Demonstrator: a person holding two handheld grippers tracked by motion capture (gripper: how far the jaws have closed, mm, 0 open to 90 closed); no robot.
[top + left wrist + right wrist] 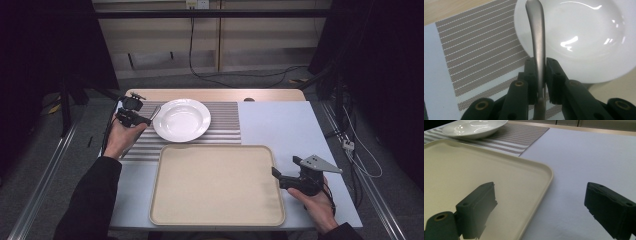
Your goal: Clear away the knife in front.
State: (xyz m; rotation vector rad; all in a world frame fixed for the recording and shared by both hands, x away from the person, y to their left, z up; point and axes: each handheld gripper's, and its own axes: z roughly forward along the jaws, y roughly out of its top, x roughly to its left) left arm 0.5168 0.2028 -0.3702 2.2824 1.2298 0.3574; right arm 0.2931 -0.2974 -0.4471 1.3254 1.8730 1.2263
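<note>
We note the table (pixel 280 125) first, pale blue-white, with a big cream tray (pixel 215 185) lying bare at its near side and a striped mat (pixel 225 125) behind it. On the mat sits a white plate (pixel 181 119), deep and glossy, likely breakable if knocked. Our left gripper (pixel 539 66) has its jaws nearly together, pinched on the metal handle (pixel 537 37) of a piece of cutlery; which kind we cannot tell, since its working end is hidden below the jaws. The handle sticks out past the jaws, over the plate's rim, at the left edge of the mat. We judge it light, stiff and smooth, so it may twist or slide between the pads; a hold on the flat of the handle near its middle, as here, seems soundest. The plate lies just beside it and is the one thing to steer clear of. Our right gripper (pixel 541 202) rests well apart at the tray's right edge, jaws spread wide, gripping nothing. The tray's raised rim stands between the two hands.
</note>
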